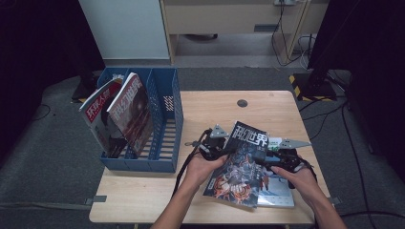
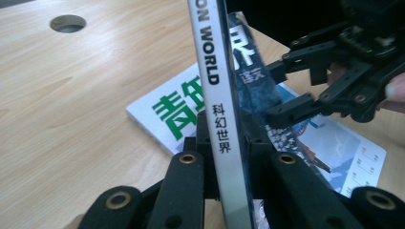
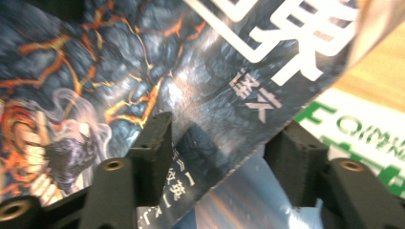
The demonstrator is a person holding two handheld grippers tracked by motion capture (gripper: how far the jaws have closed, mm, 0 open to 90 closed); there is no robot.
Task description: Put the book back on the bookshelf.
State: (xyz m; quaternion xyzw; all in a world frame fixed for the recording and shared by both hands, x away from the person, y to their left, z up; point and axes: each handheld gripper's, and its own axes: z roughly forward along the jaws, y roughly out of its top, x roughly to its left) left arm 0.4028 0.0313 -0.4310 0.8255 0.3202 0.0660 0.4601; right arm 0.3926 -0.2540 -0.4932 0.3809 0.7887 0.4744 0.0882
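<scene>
Black linked jaws of the left gripper (image 2: 224,157) rise at the very front of its own view, clamped narrow on the white spine of the dark lava-patterned science-fiction magazine (image 1: 239,164), which stands on edge between them. Behind both grippers, the pale wooden rectangular table (image 1: 267,107) carries everything, with a small round cable hole (image 1: 242,103) set beyond the 2 tools. To the left of the left gripper stands the blue plastic slatted file rack (image 1: 165,119) with several compartments; 2 red-and-dark magazines (image 1: 119,114) lean tilted in its leftmost compartments. Between the grippers, the dark magazine is lifted off the table and tilted, its spine side at the left gripper and its opposite edge at the right gripper (image 3: 217,143). In the right gripper view that cover edge lies between the 2 jaws, which stand at about half width; the pads sit near the paper, yet I cannot tell whether they press it. Under the held magazine, below and toward the right gripper, a white magazine with green lettering (image 2: 167,112) lies flat on the table. Each tool is gripped by 1 of the person's hands, coming in from the near edge.
</scene>
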